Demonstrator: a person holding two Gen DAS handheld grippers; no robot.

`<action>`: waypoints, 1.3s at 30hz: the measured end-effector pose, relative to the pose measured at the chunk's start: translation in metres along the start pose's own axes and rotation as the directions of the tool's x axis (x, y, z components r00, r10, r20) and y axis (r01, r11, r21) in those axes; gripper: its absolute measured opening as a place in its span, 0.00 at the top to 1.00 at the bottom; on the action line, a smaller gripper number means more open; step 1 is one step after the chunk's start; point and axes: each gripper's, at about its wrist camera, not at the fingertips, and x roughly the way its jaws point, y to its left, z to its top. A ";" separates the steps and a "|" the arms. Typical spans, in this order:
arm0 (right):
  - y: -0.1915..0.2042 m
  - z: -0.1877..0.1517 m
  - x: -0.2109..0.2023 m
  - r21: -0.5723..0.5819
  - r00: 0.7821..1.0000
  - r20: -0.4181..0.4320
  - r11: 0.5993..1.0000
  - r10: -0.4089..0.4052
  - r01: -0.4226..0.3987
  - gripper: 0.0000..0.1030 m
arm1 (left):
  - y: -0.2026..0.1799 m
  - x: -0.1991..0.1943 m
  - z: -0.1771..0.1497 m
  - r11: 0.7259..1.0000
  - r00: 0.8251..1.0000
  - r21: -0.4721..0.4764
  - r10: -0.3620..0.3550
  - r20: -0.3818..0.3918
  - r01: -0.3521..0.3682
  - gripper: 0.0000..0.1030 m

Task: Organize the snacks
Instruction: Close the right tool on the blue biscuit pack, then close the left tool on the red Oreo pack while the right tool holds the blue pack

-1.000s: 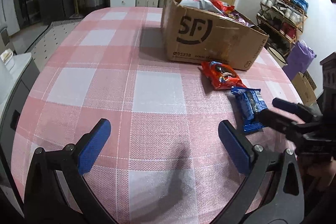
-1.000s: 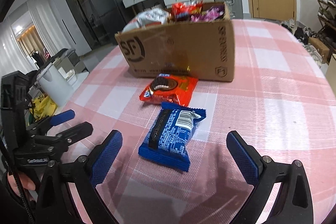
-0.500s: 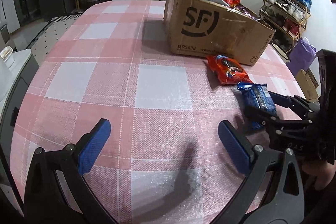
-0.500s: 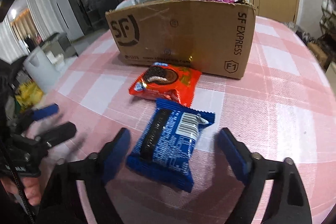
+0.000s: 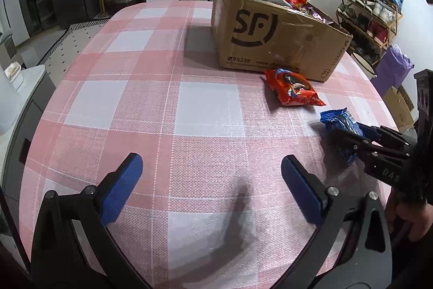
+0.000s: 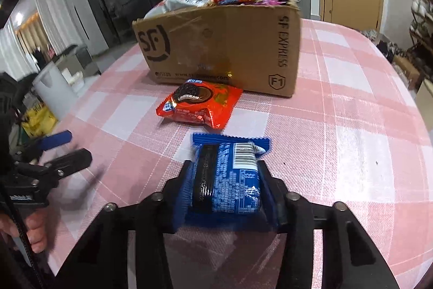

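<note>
Blue pack looks light, crinkly and crushable; right gripper jaws clamp its sides mid-body. Left gripper jaws gape empty above the worktop.

We see a table in pink-and-white checked cloth. On it stand a cardboard box full of snacks, a red cookie packet just before it, and a blue cookie packet nearer us.
</note>
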 end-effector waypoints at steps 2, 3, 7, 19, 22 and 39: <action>-0.004 -0.001 -0.002 0.010 1.000 0.005 1.000 0.008 -0.009 0.56 | -0.004 -0.001 0.001 1.000 1.000 0.008 -0.002 -0.001 0.002 0.01; -0.005 -0.001 -0.003 0.010 1.000 0.006 1.000 0.012 -0.012 0.56 | -0.006 -0.001 0.001 1.000 1.000 0.011 -0.003 -0.002 0.004 0.01; -0.009 -0.003 -0.010 0.014 0.999 0.032 1.000 0.026 -0.027 0.56 | -0.013 -0.001 0.003 1.000 1.000 0.026 0.001 -0.006 -0.001 0.01; -0.052 -0.009 -0.040 0.117 0.992 0.107 0.990 0.071 -0.084 0.56 | -0.038 0.013 0.024 0.998 0.999 0.064 -0.020 -0.033 0.022 0.01; -0.056 -0.009 -0.044 0.125 0.990 0.119 0.988 0.071 -0.086 0.56 | -0.049 0.020 0.035 0.997 0.999 0.075 -0.022 -0.033 0.025 0.01; -0.082 -0.011 -0.053 0.153 0.986 0.143 0.983 0.082 -0.103 0.56 | -0.105 0.079 0.086 0.995 0.997 0.097 -0.016 -0.077 0.023 0.01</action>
